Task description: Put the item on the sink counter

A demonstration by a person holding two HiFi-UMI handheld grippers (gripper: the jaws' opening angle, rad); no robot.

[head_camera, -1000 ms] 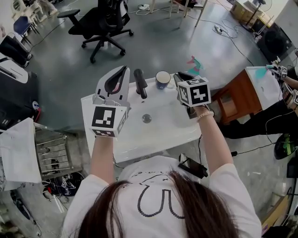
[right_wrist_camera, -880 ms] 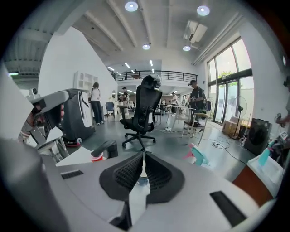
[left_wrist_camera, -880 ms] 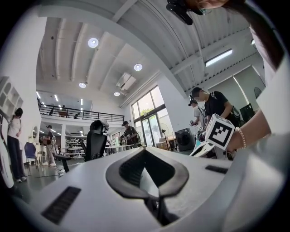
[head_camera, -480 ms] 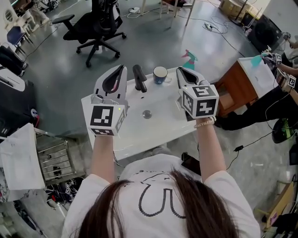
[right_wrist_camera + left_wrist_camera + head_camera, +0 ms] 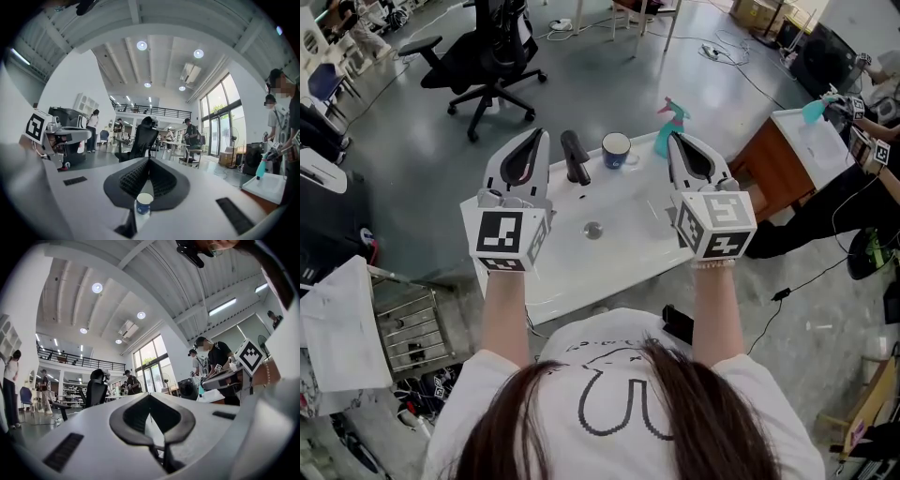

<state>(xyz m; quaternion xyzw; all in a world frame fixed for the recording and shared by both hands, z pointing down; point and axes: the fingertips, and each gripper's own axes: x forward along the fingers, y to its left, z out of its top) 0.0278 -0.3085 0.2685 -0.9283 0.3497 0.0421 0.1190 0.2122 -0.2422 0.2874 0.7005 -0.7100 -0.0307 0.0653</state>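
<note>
A blue paper cup stands upright at the back of the white sink counter, just right of the black faucet. Through the gap low between the right jaws the same cup shows. My right gripper hovers over the counter's right side, clear of the cup, jaws shut and empty. My left gripper hovers over the counter's left back part, its jaws shut too, with nothing in them. Both point away from me, level with the room. The basin drain lies between them.
A teal spray bottle shows just beyond the counter's far right corner. A black office chair stands behind. At the right, another person works at a second sink on a wooden cabinet. A wire rack sits at the left.
The right gripper has drawn back and to the right, away from the cup, which stays on the counter. The left gripper has hardly moved. My head has tilted a little.
</note>
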